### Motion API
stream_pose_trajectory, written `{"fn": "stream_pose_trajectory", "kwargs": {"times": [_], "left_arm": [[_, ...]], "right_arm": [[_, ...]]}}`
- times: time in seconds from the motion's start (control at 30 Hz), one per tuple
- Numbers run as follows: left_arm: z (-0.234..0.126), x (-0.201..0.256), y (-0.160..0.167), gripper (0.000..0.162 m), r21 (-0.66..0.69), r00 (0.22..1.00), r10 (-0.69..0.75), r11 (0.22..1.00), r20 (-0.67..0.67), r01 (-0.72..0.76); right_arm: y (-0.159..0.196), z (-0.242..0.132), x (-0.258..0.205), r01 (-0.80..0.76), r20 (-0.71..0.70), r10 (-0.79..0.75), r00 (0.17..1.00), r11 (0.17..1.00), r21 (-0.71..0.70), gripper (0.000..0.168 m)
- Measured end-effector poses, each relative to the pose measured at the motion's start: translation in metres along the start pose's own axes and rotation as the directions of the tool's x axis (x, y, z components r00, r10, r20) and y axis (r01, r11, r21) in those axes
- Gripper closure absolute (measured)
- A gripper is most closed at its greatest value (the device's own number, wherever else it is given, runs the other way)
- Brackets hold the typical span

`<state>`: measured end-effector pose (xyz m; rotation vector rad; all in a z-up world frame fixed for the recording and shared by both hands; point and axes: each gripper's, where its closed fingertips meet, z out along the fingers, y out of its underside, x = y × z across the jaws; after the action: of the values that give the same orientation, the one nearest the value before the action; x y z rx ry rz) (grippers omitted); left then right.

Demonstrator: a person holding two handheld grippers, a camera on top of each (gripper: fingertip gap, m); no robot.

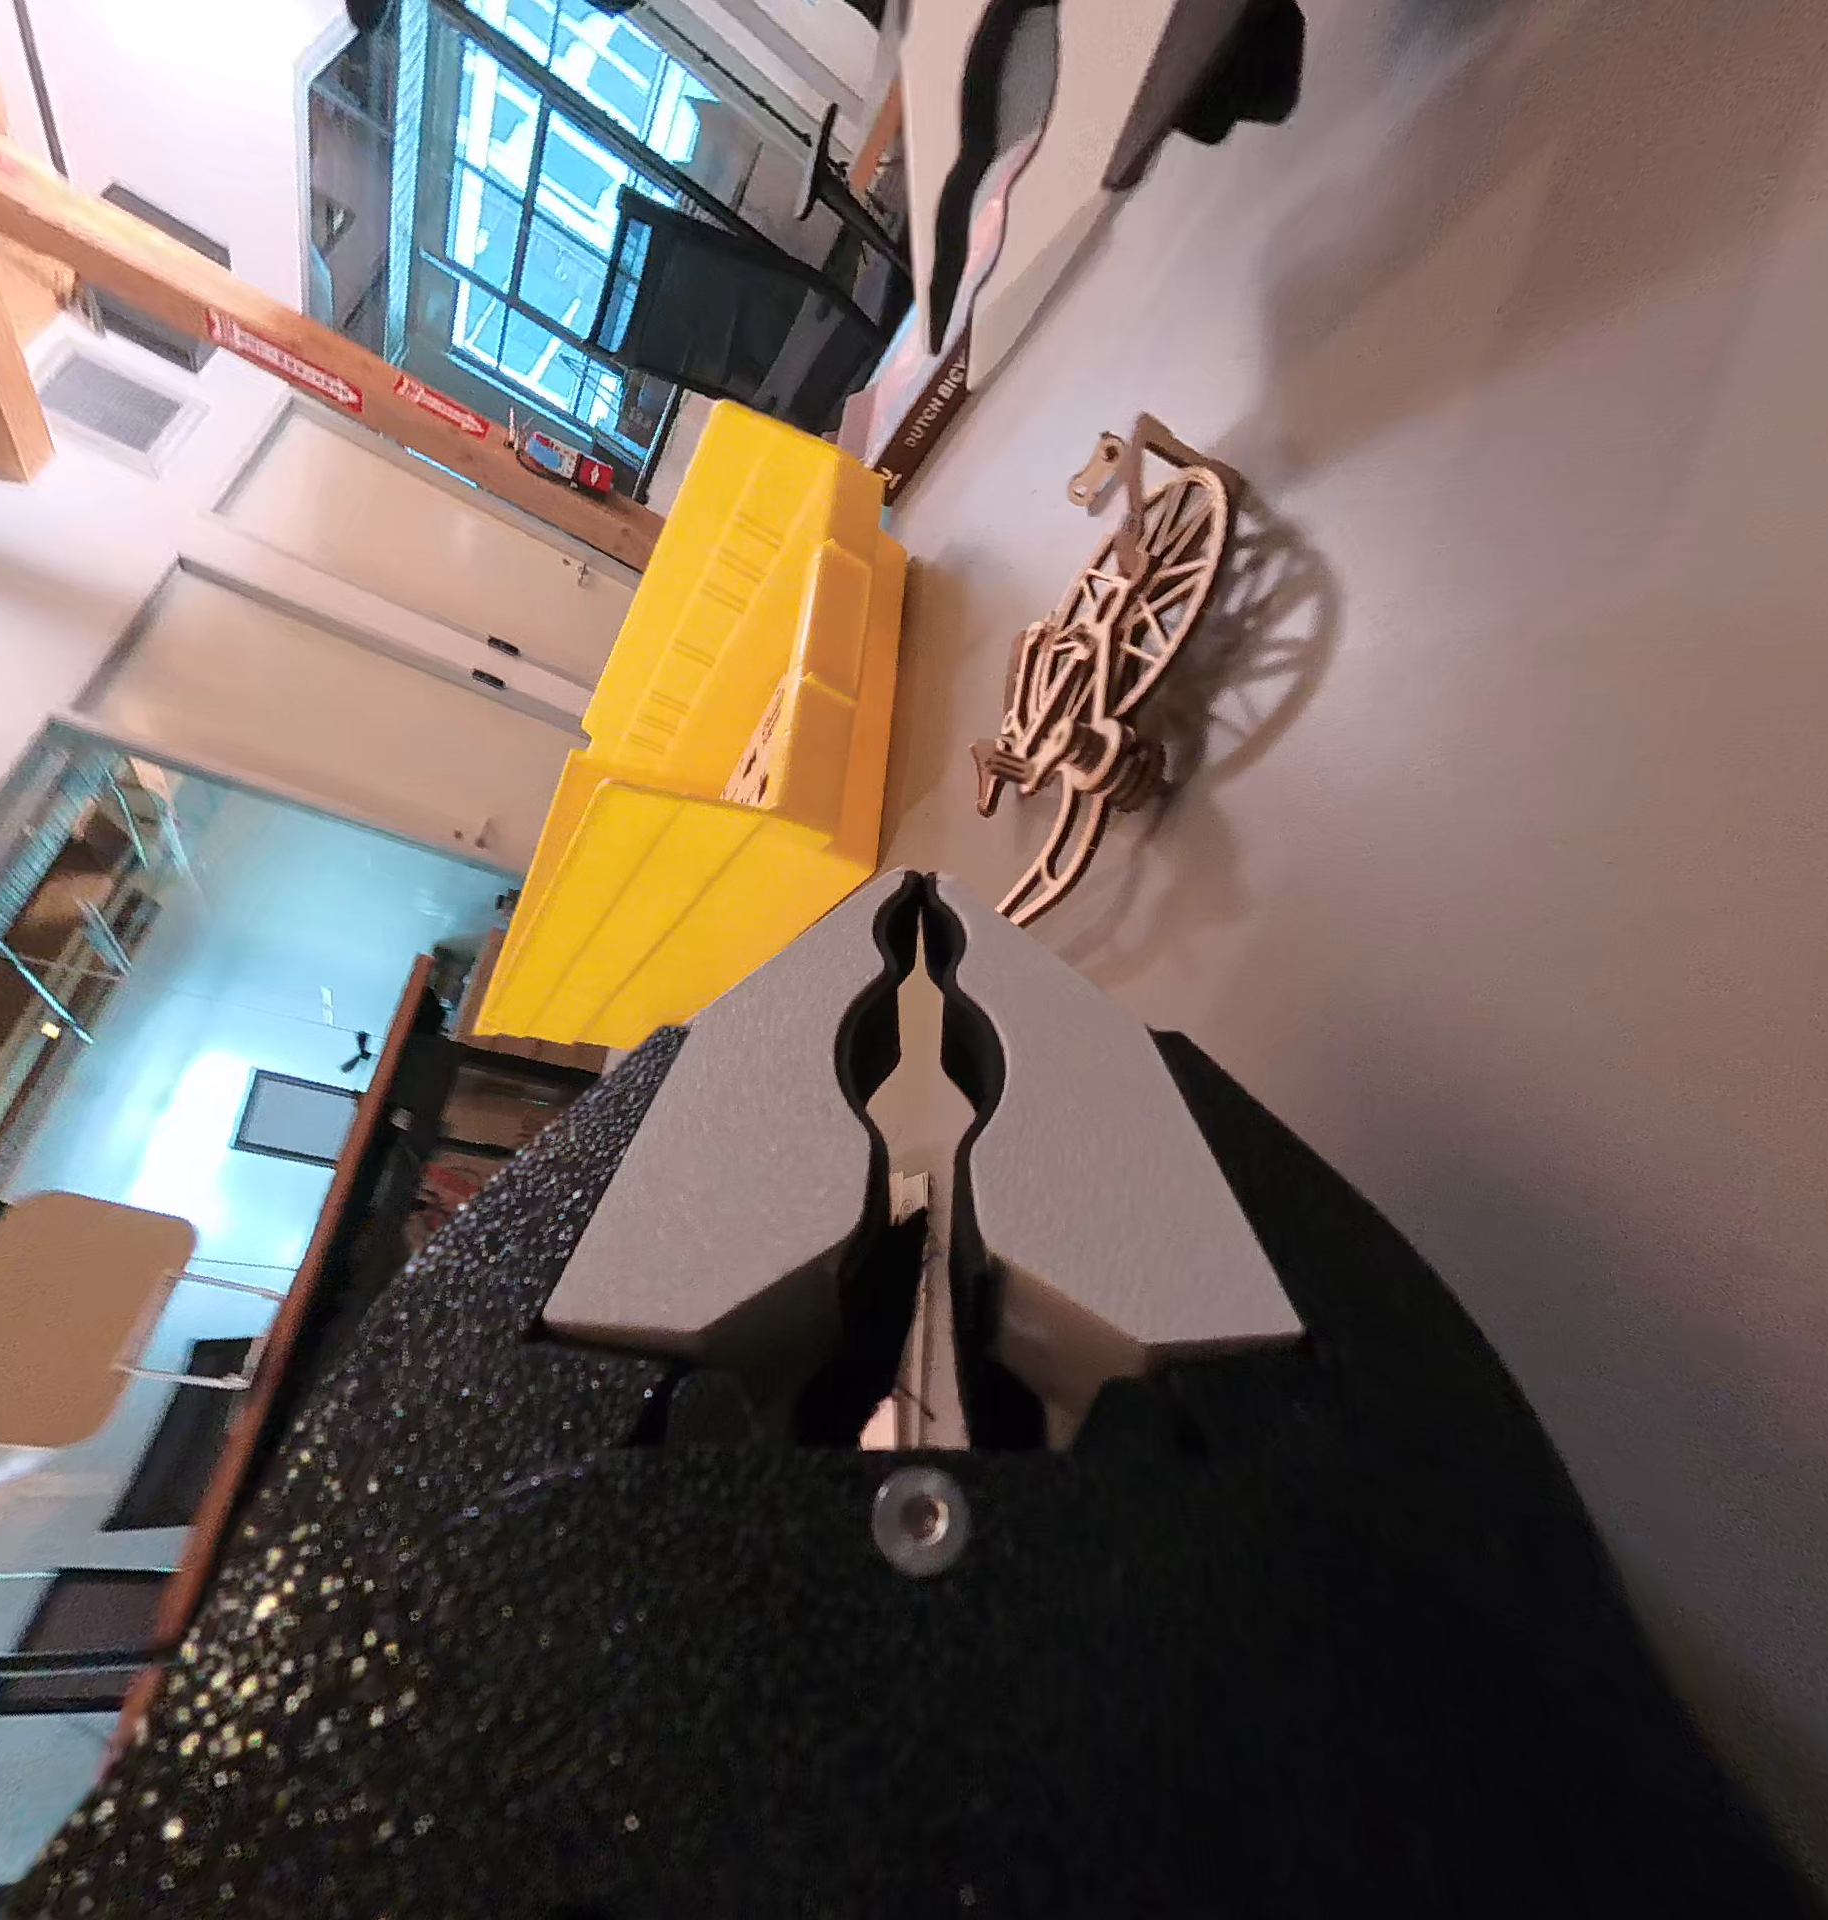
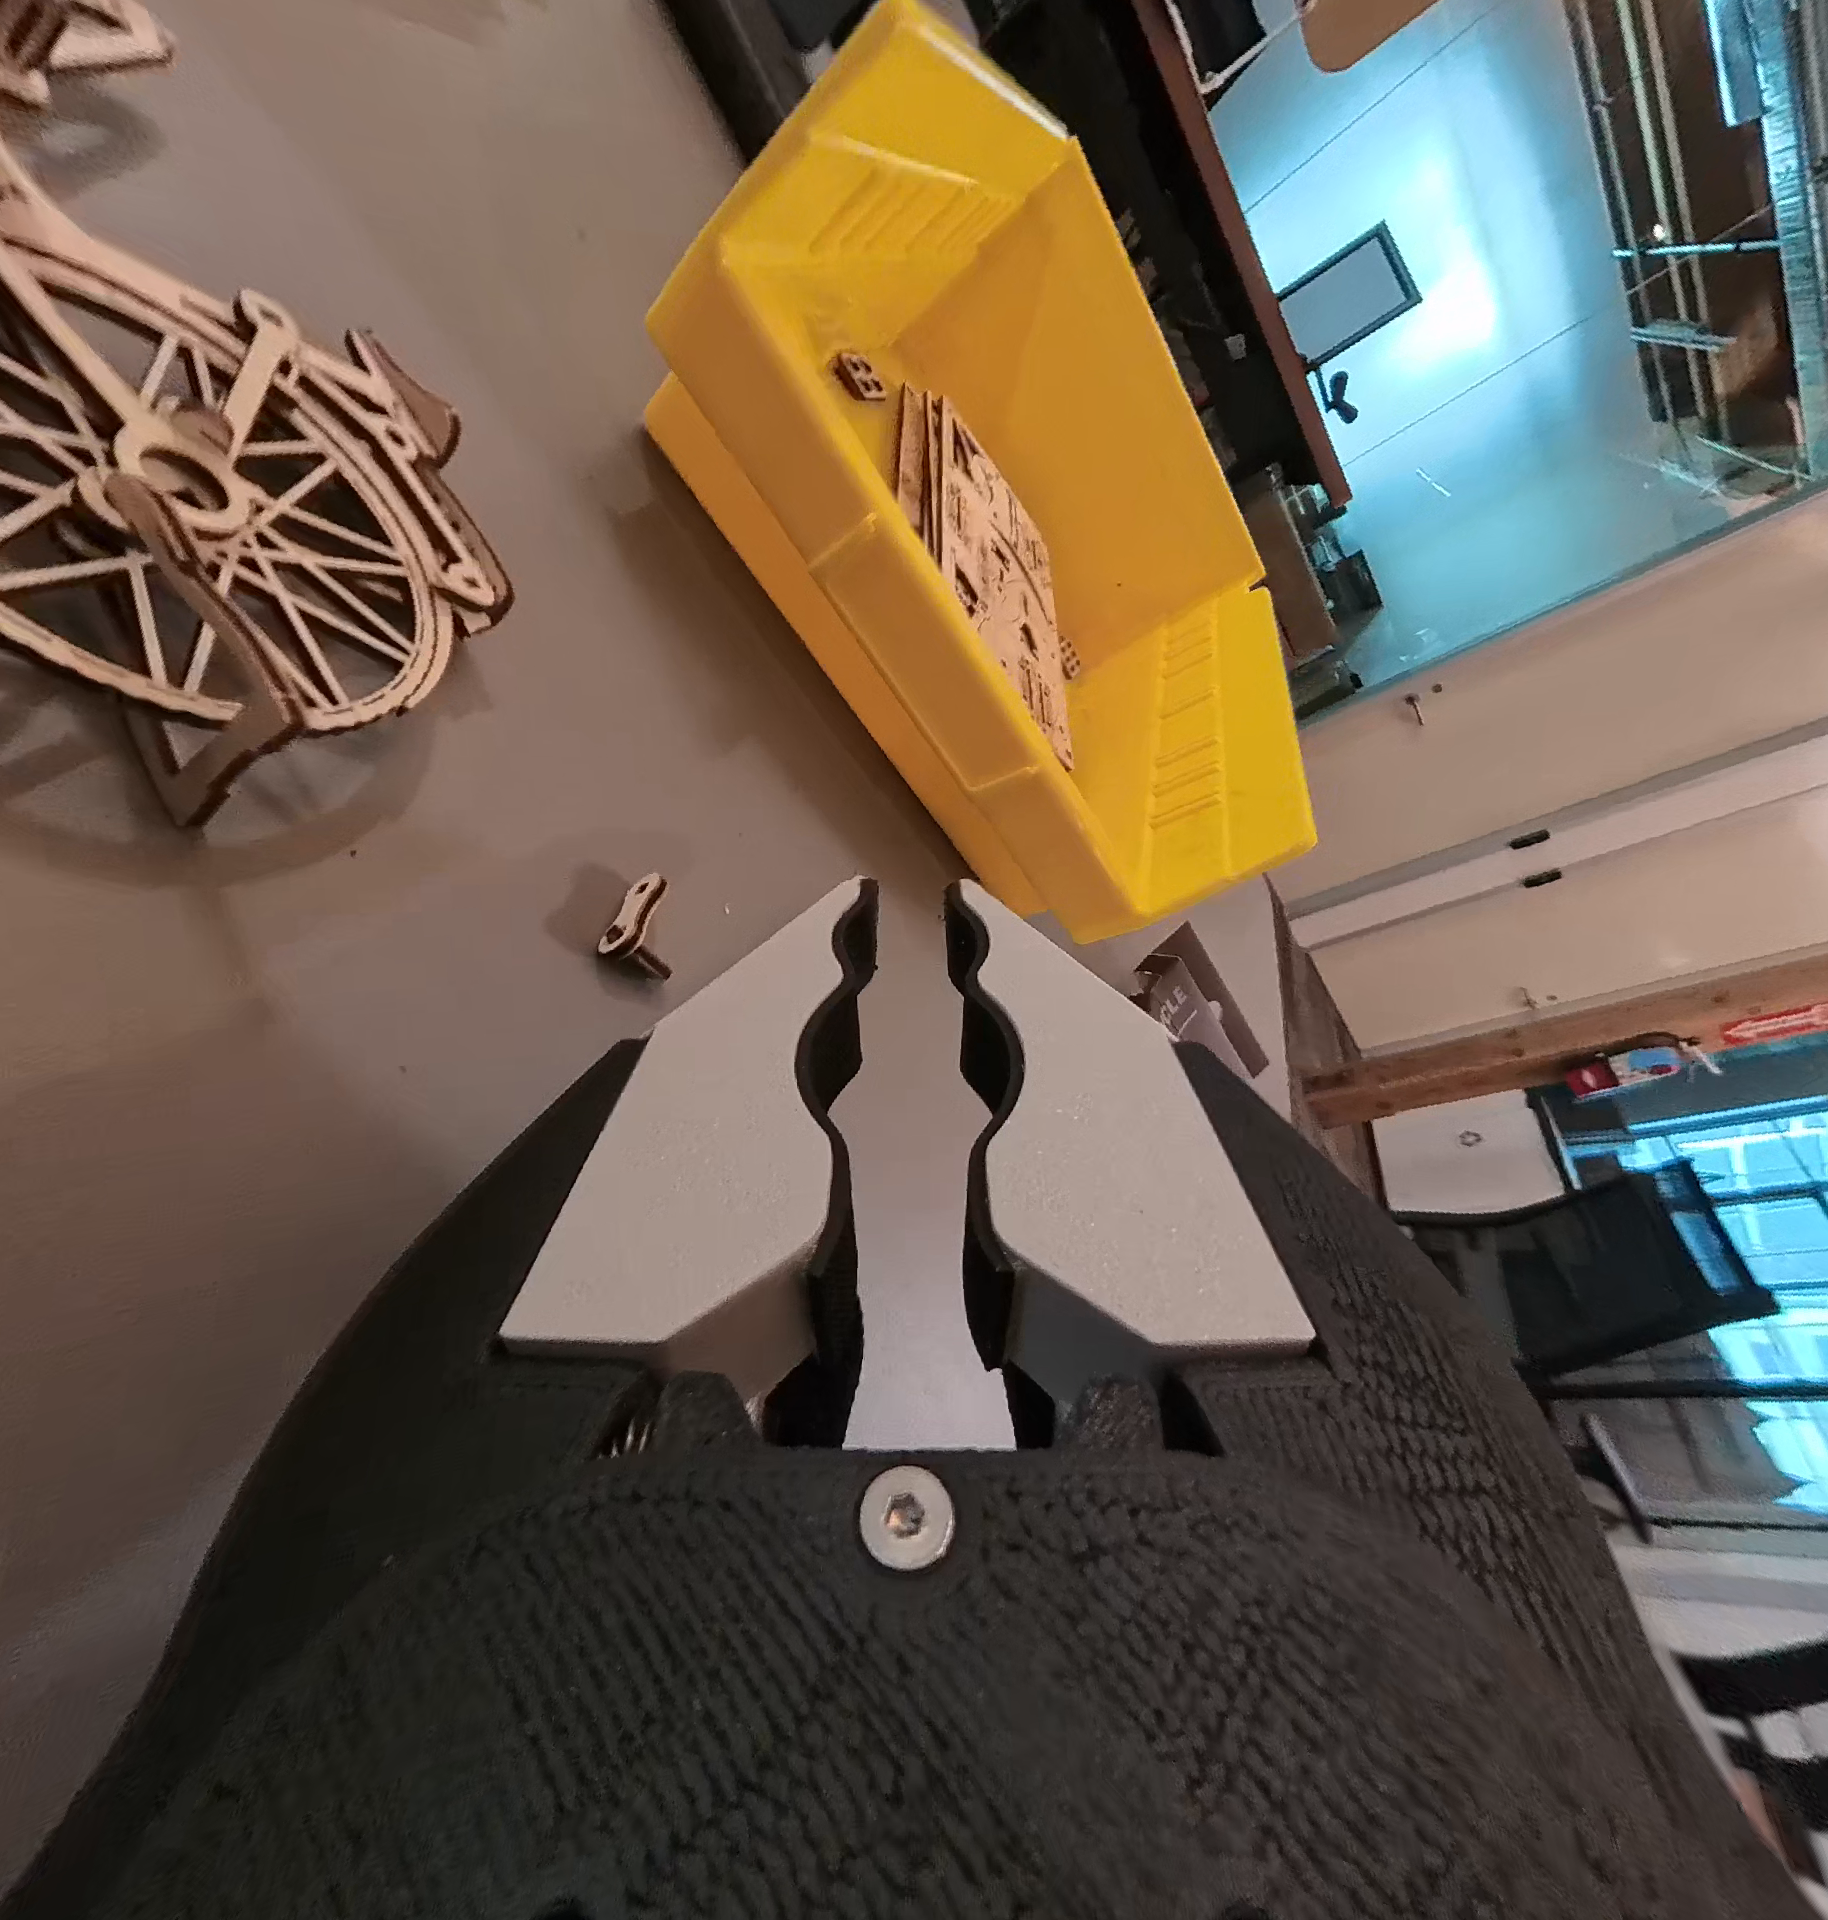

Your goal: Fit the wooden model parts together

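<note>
The left gripper [image 1: 920,881] has its tips pressed together, empty, above the grey table [image 1: 1512,935]. The right gripper [image 2: 910,902] is slightly spread, holding nothing. The wooden model [image 2: 193,499] — a spoked-wheel bicycle — lies on the table, well apart from both. A small loose wooden part [image 2: 631,928] sits just beside the right fingertips. A yellow bin [image 2: 1149,436] holding wooden sheets [image 2: 1003,551] stands near — beyond both grippers.

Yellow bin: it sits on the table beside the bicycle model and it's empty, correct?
Not empty. The right wrist view shows the yellow bin holding flat wooden sheets and a few small parts. It does sit on the table beside the bicycle model.
</note>
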<state>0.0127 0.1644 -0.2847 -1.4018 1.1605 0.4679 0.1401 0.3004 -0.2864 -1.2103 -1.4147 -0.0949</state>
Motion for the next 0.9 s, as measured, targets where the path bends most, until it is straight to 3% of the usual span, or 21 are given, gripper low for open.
{"fn": "stream_pose_trajectory", "kwargs": {"times": [0.2, 0.37, 0.6, 0.9], "left_arm": [[-0.003, -0.004, -0.003, 0.162, 0.027, 1.0, -0.016, 0.999, 0.014, 0.016], [-0.007, -0.012, -0.005, 0.162, 0.073, 0.992, -0.126, 0.989, 0.01, 0.125], [-0.011, -0.021, -0.005, 0.162, 0.122, 0.968, -0.251, 0.961, -0.004, 0.249], [-0.011, -0.023, -0.002, 0.162, 0.116, 0.963, -0.271, 0.956, -0.004, 0.27]], "right_arm": [[-0.014, 0.0, 0.013, -0.166, 0.011, 0.166, 0.986, 0.979, 0.119, 0.157], [-0.014, 0.009, 0.018, -0.3, 0.066, 0.293, 0.954, 0.939, 0.166, 0.157], [-0.018, 0.022, 0.019, -0.301, 0.089, 0.289, 0.953, 0.934, 0.19, 0.158], [-0.019, 0.022, 0.02, -0.298, 0.09, 0.285, 0.954, 0.936, 0.189, 0.158]]}}
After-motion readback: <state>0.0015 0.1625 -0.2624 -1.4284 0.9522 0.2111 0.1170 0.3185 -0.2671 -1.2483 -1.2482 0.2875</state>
